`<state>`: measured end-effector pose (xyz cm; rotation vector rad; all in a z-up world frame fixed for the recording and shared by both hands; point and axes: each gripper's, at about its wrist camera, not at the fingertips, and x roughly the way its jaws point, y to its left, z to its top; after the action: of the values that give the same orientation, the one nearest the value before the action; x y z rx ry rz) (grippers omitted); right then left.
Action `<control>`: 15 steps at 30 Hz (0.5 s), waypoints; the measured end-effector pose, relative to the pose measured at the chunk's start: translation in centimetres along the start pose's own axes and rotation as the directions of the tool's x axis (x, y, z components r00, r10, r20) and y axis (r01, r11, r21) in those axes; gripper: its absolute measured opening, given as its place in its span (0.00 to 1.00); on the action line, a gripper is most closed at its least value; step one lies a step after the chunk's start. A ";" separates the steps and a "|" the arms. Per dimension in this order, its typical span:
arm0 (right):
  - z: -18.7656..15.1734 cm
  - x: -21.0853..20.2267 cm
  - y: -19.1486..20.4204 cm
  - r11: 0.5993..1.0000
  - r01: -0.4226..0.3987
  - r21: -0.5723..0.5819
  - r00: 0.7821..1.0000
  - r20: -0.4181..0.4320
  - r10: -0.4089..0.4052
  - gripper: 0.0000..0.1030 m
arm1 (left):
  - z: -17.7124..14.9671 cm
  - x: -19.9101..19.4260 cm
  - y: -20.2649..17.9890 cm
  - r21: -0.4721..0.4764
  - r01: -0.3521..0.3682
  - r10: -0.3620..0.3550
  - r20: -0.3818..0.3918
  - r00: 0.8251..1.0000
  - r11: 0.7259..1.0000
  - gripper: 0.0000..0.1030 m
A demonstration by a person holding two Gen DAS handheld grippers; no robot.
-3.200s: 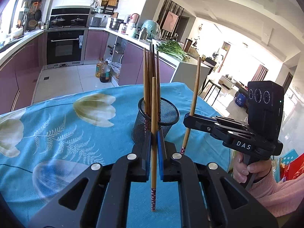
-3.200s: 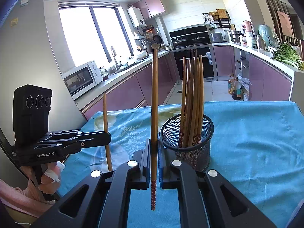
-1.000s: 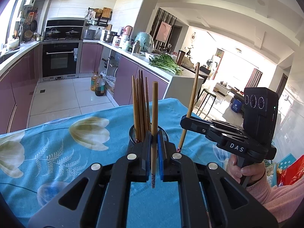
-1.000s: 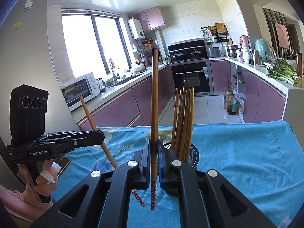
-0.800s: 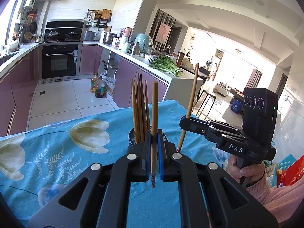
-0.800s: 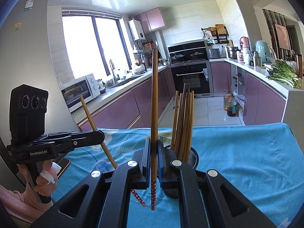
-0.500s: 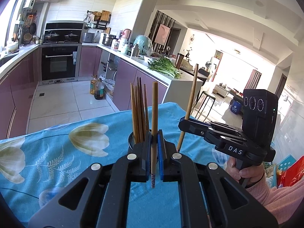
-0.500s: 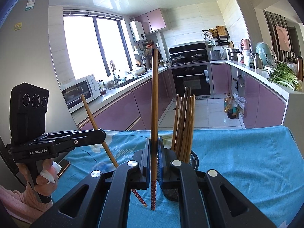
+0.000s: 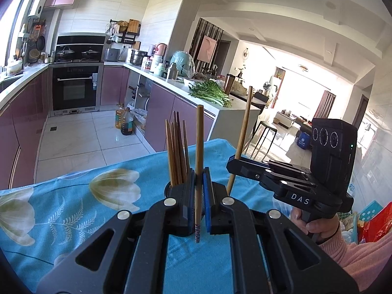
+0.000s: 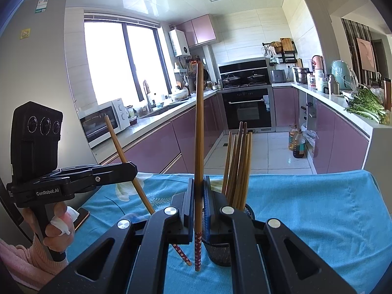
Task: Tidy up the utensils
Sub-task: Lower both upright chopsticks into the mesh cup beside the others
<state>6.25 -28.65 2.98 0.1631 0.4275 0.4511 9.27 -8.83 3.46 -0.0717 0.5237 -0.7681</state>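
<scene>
left gripper (image 9: 199, 191) clamped one chopstick (image 9: 199, 152) upright at frame centre | right gripper (image 10: 198, 210) clenched a second chopstick (image 10: 199, 132), also upright, centre of its view | mesh holder (image 10: 220, 250) with bundled chopsticks (image 10: 238, 166) stood on the blue tablecloth (image 10: 306, 210) just behind both jaws, lower centre

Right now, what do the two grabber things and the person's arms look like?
Both tongs are black plastic with silver screws and blue pads. The left tongs say GenRobot.AI, the right tongs say DAS. Each carries a black box with three round lenses. The sleeves are pink, and a left finger has white wrapping.
</scene>
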 end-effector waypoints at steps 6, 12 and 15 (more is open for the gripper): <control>0.1 0.0 0.1 1.000 0.000 -0.006 1.000 0.006 0.000 0.06 | 0.4 -0.2 -0.2 0.004 0.004 -0.004 0.008 1.000 1.000 0.07; 0.5 0.0 -0.2 1.000 0.005 -0.004 1.000 0.014 -0.005 0.06 | 0.9 -0.3 -0.3 0.012 0.002 -0.002 0.019 1.000 1.000 0.07; 0.6 0.0 -0.2 1.000 0.008 -0.007 1.000 0.018 -0.008 0.06 | 1.2 -0.2 -0.5 0.018 0.000 -0.001 0.027 1.000 1.000 0.07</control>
<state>6.55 -28.84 3.46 0.1585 0.4088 0.4427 9.38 -9.18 4.74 -0.0650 0.4913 -0.7715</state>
